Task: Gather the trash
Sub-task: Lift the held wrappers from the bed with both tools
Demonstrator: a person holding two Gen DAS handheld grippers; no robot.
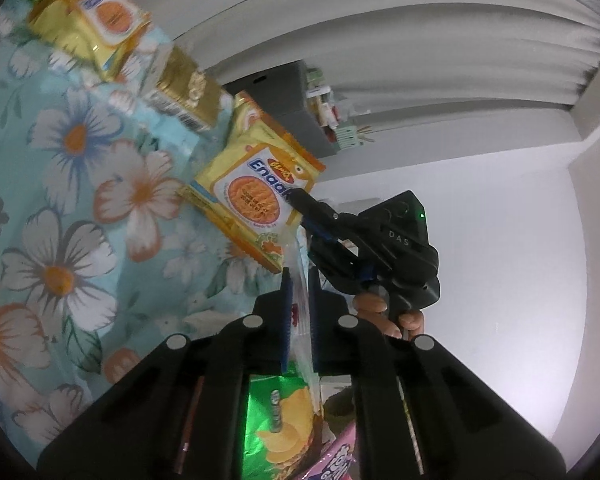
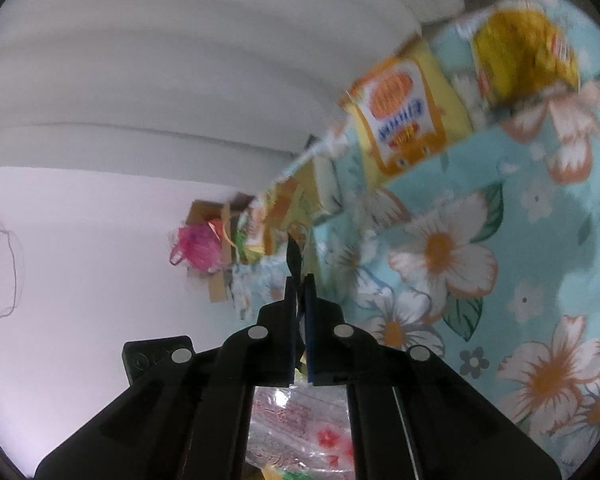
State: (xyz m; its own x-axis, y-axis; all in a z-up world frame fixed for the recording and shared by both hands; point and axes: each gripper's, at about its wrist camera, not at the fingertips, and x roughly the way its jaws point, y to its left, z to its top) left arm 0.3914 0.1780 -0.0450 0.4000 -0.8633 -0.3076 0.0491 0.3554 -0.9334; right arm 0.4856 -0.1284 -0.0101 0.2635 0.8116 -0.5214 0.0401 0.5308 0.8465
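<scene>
While both tongs are clamping thin clear plastic, the rest of the trash is sitting untouched. Left gripper: jaws nearly together, pinching the edge of a clear plastic bag; the bag is hanging below the fingers with a green chip packet and a pink wrapper inside. Right gripper: jaws nearly together, pinching clear film too; same bag or not, cannot tell. In the left view its tips are sitting just ahead-right of the left tongs, a hand gripping its handle. Yellow biscuit packet is lying just ahead of the left tips on the floral cloth; a gold packet and another biscuit packet are lying farther ahead-left.
</scene>
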